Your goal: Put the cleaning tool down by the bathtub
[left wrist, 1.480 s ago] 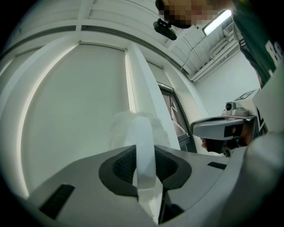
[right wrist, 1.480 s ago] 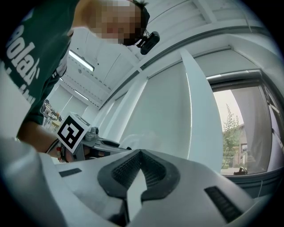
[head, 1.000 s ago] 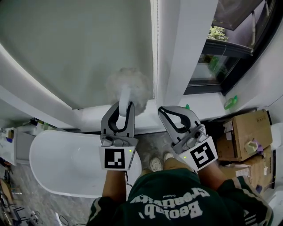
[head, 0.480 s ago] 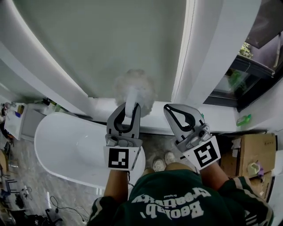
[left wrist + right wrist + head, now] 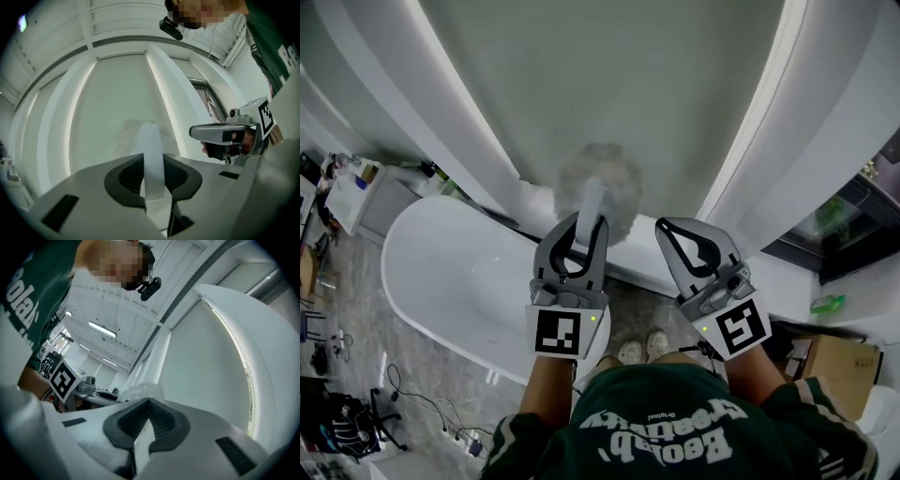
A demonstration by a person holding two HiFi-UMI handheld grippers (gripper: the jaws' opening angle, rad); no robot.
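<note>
The left tongs (image 5: 580, 225) grip the white handle of the cleaning tool (image 5: 602, 183), its fluffy head at 12 o'clock from them and the bathtub (image 5: 431, 281) at 8 o'clock, while the right tongs (image 5: 682, 228) are pressed together, empty.

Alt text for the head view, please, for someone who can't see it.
Seen from above, the left claw grips a fluffy duster by its white handle, with a white bathtub below to the left. The right claw is shut and empty beside it. The person's shoes show underneath.
</note>
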